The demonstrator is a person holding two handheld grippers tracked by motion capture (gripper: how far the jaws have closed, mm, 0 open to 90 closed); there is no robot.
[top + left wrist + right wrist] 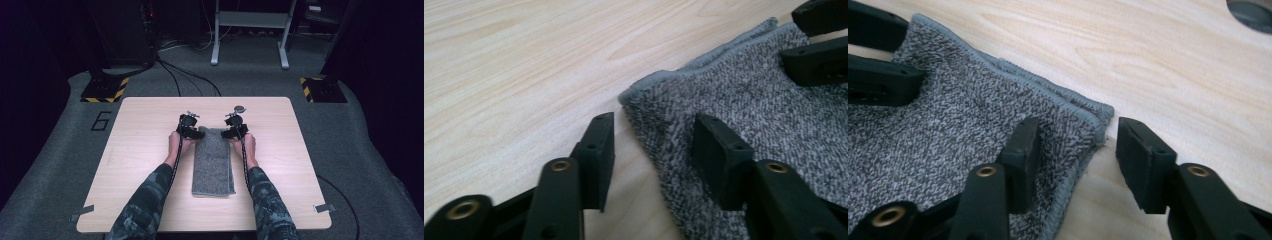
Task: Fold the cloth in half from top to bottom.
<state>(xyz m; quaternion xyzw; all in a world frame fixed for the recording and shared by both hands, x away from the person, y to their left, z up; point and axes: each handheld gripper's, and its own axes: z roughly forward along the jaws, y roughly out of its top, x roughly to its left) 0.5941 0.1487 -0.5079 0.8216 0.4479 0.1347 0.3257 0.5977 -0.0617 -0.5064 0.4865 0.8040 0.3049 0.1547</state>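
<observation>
High view: light wood desk fills centre frame, on grey carpet, dark room around it. Folded grey towel lies lengthwise mid-desk. Left claw and right claw sit at its far corners, jaws parted, each straddling a towel edge without pressing on it. Small dark round object just beyond right claw. White frame legs top centre, hazard-striped bases at upper left and right, a "6" on the carpet left.

Camouflage sleeves; black grippers with brass-ringed screw holes.
</observation>
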